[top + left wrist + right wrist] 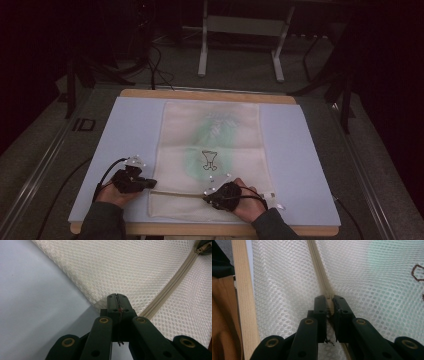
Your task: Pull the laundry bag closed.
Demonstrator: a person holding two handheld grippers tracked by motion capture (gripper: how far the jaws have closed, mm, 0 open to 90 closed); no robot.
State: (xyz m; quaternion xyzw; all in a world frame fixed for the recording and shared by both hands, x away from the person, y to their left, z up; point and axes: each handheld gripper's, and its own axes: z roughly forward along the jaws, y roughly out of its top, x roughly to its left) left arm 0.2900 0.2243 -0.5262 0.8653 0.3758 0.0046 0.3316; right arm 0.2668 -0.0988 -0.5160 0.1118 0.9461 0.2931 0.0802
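A cream mesh bag (210, 140) lies flat on a pale blue mat (125, 130), with something green showing faintly through it. Its tan zipper (175, 192) runs across the near end. My left gripper (151, 183) is shut on the bag's left edge beside the zipper's end; in the left gripper view the jaws (117, 298) pinch the mesh (125, 267) next to the zipper (172, 285). My right gripper (206, 196) sits on the zipper line farther right. In the right gripper view it (329, 300) is shut on the zipper pull, with the zipper (317, 262) running away ahead.
The mat lies on a wooden table whose near edge (244, 302) runs beside the bag. A dark drawn mark (210, 160) sits on the bag's middle. A white frame with legs (202, 50) and cables (155, 65) are on the floor beyond the table.
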